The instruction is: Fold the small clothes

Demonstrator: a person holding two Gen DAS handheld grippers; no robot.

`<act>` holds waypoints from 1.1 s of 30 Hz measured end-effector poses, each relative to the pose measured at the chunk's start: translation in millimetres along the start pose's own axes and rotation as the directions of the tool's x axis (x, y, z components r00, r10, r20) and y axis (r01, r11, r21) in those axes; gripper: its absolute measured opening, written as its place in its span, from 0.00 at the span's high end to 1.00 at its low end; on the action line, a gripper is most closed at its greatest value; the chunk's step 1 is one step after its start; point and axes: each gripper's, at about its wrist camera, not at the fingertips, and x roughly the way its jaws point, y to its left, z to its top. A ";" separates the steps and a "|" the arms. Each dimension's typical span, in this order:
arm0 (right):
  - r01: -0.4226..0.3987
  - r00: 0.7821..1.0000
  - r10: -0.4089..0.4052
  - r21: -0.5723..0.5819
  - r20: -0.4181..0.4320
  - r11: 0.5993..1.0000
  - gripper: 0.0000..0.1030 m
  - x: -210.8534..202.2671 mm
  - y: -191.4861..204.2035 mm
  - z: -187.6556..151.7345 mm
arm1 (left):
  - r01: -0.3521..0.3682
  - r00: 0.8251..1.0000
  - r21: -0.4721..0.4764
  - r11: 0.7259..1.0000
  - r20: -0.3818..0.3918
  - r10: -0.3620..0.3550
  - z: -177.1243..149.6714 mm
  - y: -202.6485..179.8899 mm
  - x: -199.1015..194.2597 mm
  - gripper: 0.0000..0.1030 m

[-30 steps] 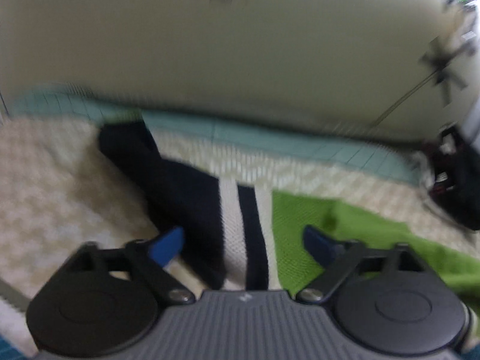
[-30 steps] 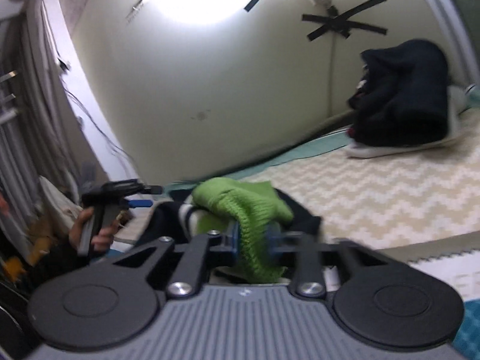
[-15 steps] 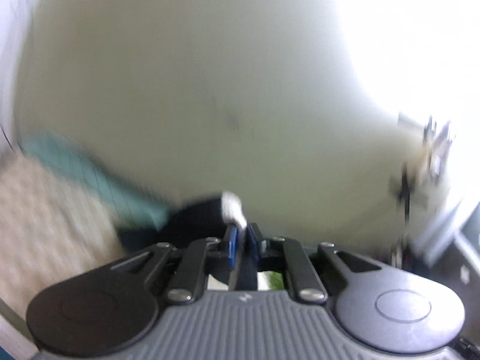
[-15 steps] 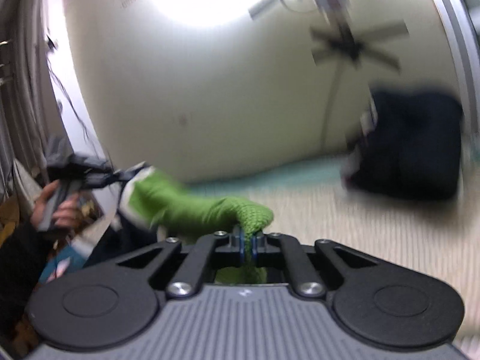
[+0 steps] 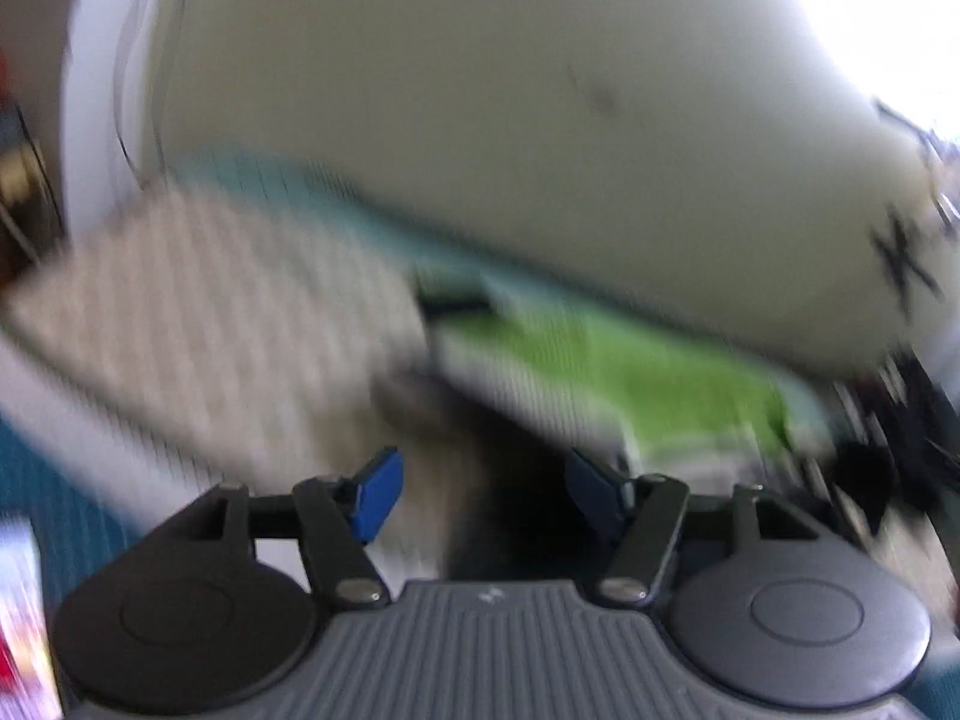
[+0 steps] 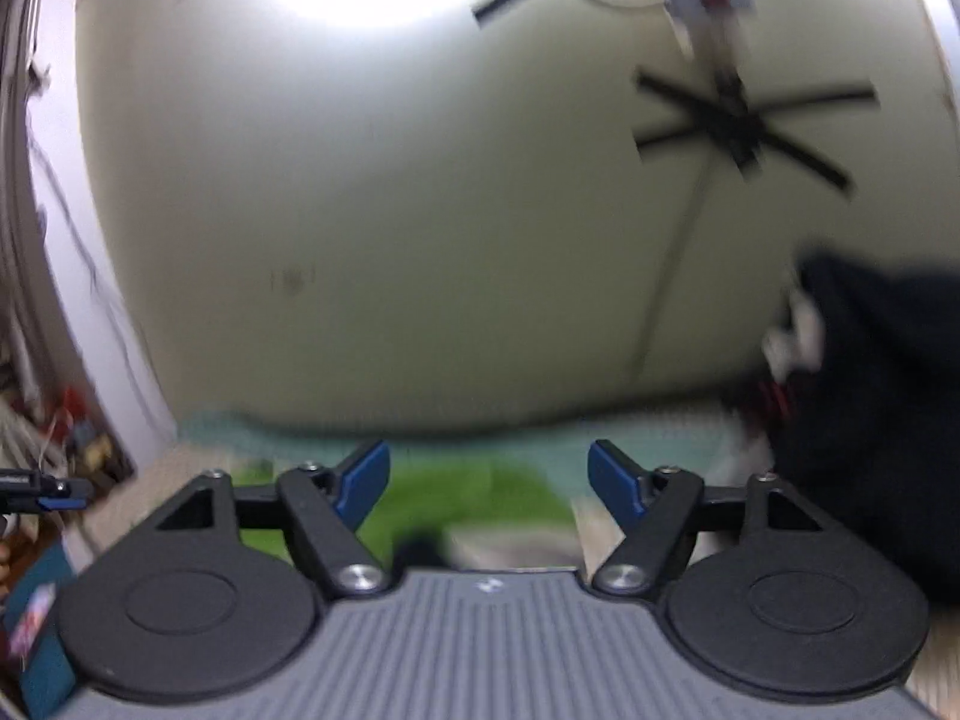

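**A:** Pale zigzag bedding [image 5: 228, 324] lies under both of your tools, and everything past them is smeared with blur. Start close: what are your claws doing?

**B:** Your left gripper [image 5: 486, 495] has its blue pads spread and opening wider, with nothing pinched; only a dark blur of cloth shows below the gap, and you cannot tell whether it touches a pad. Your right gripper [image 6: 487, 480] is the same, jaws parting, nothing pressed between them.

**A:** So where is the garment?

**B:** The green knit garment [image 5: 648, 372] lies on the bedding just ahead of your left tool, towards its right side. From your right wrist view it sits low, just beyond the open pads. Dark and white parts edge the green, too blurred to sort out.

**A:** Why let go with both at once?

**B:** Likely because a fold has just been laid and you want the cloth to settle flat. Whether the fold is tidy, the blur hides.

**A:** And further off?

**B:** A teal strip [image 5: 336, 198] runs along the far edge of the bedding, below a plain cream wall [image 6: 420, 228]. Black tape crosses [image 6: 750, 120] mark that wall, and a dark pile [image 6: 888, 408] sits at your right.
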 end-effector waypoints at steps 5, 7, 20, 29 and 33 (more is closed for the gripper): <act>-0.017 0.994 0.029 0.122 -0.103 0.992 0.06 -8.8 -22.5 -47.9 | 0.065 0.994 0.015 0.998 -0.093 -0.063 -56.1 -10.6 -8.0 0.27; -0.017 0.990 0.041 0.167 -0.137 0.986 0.07 1.9 -19.5 -58.9 | 0.068 0.993 0.015 0.998 -0.099 -0.066 -66.2 -16.2 -12.0 0.27; 0.387 0.916 -0.373 -0.089 0.146 0.918 0.84 -73.0 -13.8 9.9 | 0.035 0.995 0.008 0.999 -0.095 -0.034 -79.7 -17.3 -46.0 0.26; -0.026 0.990 0.030 0.033 -0.138 0.999 0.40 -114.5 -0.1 -60.5 | 0.053 0.984 0.052 0.997 -0.172 -0.044 -87.1 -27.4 -39.5 0.41; -0.367 0.843 0.410 0.184 -0.350 0.912 0.42 -90.4 55.9 -119.0 | 0.046 0.982 0.071 0.996 -0.187 -0.032 -90.0 -32.7 -40.2 0.45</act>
